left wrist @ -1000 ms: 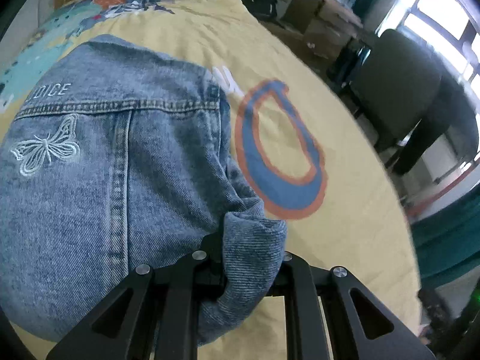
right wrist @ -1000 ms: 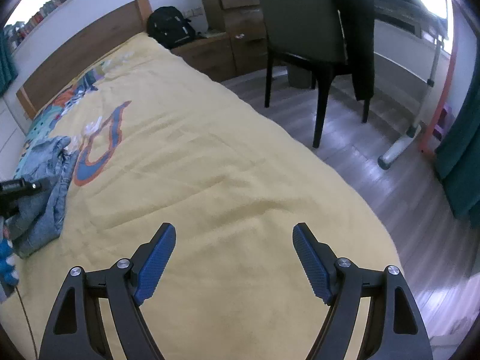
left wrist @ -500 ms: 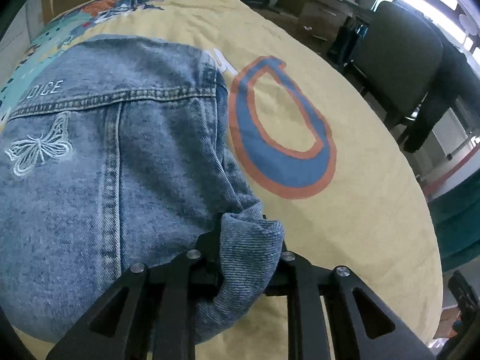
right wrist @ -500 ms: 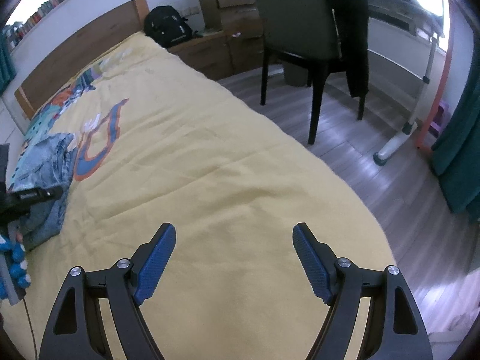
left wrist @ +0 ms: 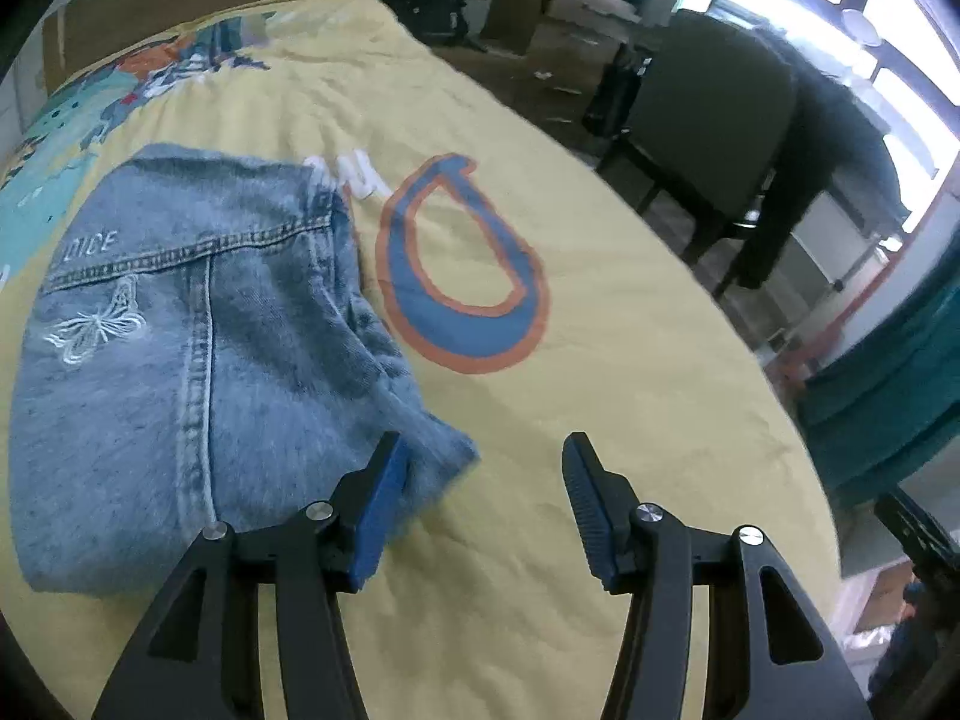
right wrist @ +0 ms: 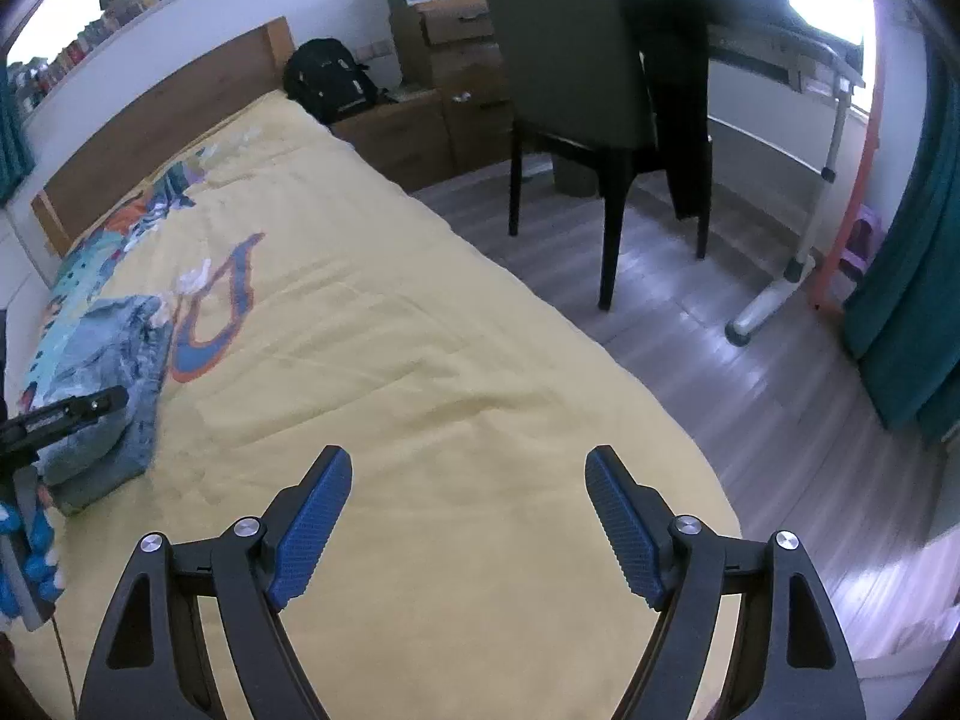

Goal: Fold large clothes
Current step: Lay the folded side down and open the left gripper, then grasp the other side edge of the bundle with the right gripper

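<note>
A folded blue denim jacket (left wrist: 198, 330) with a white embroidered butterfly lies on the yellow bed cover (left wrist: 600, 360). My left gripper (left wrist: 486, 456) hovers just right of the jacket's near corner; its jaws are opening, with only bare bed cover between them. The left finger overlaps the denim edge in the picture. In the right wrist view the same jacket (right wrist: 114, 372) lies far left, with the left gripper's black finger (right wrist: 72, 411) over it. My right gripper (right wrist: 468, 474) stands open above the bare yellow cover, holding nothing.
A blue and orange printed shape (left wrist: 462, 282) marks the cover beside the jacket. A dark chair (right wrist: 570, 78) with dark clothing draped on it stands on the wooden floor right of the bed. A black backpack (right wrist: 330, 81) and wooden drawers (right wrist: 462, 60) sit near the headboard.
The left gripper has let go of the jacket's denim corner, opened, and pulled back to the right. The corner now lies flat. The right gripper rose a little, still open.
</note>
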Tool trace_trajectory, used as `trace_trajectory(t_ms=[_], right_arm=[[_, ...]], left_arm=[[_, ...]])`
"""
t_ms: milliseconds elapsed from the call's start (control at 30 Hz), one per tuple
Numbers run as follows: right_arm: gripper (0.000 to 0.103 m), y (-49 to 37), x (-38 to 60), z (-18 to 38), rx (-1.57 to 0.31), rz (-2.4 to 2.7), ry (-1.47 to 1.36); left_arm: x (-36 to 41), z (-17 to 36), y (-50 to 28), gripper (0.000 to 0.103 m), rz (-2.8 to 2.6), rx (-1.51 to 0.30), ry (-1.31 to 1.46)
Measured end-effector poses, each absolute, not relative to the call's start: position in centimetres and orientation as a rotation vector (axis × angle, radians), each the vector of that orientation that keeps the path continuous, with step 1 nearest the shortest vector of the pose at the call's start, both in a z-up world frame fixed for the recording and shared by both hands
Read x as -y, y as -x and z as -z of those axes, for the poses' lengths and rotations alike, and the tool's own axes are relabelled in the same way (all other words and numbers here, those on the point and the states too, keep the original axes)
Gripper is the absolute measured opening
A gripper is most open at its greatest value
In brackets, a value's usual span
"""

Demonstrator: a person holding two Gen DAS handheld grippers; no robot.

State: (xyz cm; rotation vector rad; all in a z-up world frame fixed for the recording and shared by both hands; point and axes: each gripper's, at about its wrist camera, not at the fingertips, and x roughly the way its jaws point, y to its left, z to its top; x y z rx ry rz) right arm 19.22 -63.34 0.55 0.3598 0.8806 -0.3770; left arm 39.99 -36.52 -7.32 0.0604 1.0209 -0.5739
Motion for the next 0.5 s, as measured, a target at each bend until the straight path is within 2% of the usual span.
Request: trace_trajectory(t_ms=[500], right_arm=[[0.081,-19.8,56.9,-6.0,-0.833,0.306,-0.29]], left_arm=[[26.9,2.5,-34.3,0.048,0.59,-0.961,-0.157]])
